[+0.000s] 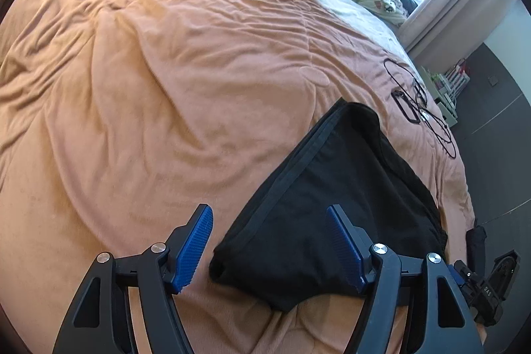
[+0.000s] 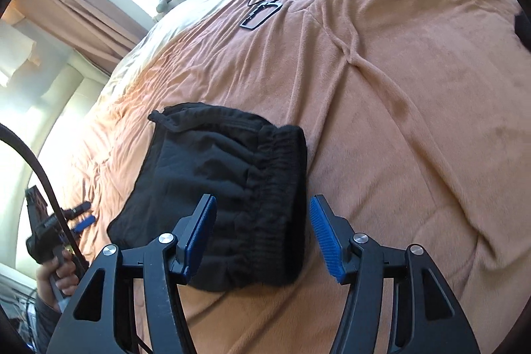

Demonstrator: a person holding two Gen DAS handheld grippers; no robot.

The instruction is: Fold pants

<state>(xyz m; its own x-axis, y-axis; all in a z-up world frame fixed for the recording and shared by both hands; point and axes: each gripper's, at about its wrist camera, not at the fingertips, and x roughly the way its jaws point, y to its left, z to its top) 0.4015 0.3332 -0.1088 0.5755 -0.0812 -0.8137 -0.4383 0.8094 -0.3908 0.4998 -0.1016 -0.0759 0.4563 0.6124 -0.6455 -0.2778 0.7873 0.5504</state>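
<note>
Both claws released: left gripper (image 1: pixel 269 246), right gripper (image 2: pixel 263 239). Black pants (image 2: pixel 229 188) folded compact on orange blanket (image 2: pixel 398 121), elastic waistband rightward.

Only one marking legible: white letters "DAS", perhaps part of a longer word, on the black body of the right gripper (image 1: pixel 488 291) at the lower right edge of the left wrist view. Nothing else readable.

Black pants (image 1: pixel 332 208) lie folded into a compact bundle, elastic waistband (image 2: pixel 278 188) showing.
</note>
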